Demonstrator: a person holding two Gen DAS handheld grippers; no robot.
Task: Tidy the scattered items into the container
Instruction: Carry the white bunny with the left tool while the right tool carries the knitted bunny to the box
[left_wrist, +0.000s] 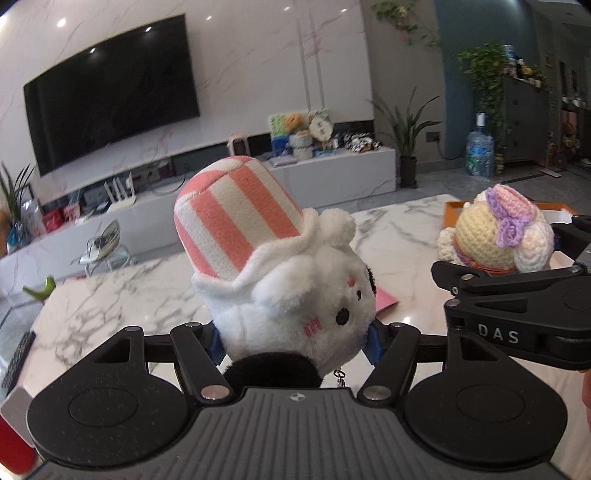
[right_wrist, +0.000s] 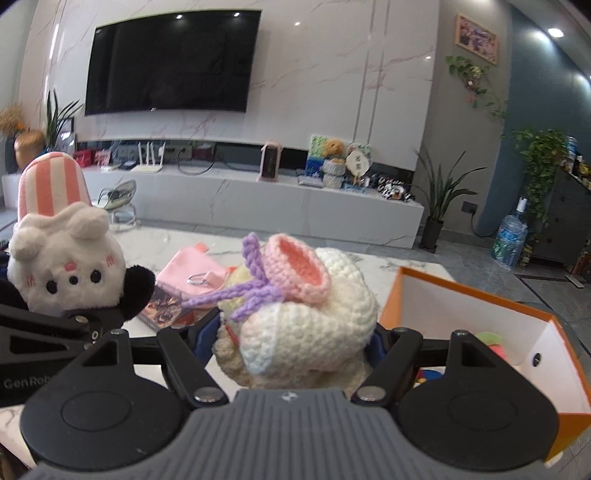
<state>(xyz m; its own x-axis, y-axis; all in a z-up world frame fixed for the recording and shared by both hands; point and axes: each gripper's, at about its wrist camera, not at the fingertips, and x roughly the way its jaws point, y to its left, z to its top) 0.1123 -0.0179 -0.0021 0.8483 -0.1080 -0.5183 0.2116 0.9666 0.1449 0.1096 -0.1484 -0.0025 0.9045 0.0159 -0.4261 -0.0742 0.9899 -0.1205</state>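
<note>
Grippers (left_wrist: 295, 341) (right_wrist: 295, 338) clamp plush bear (left_wrist: 295, 295) (left), crochet doll (right_wrist: 303, 325).

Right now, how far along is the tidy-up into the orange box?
Done: the orange box already holds a few colourful items. In hand: the left tool grips the white plush toy with the striped hat; the right tool grips the crocheted doll; both are lifted, not boxed. Left: a pink pouch and a card pack remain on the table.

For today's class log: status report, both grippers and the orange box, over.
Left gripper shut on white plush. Right gripper shut on crochet doll. Orange box at right, open, path clear.
</note>
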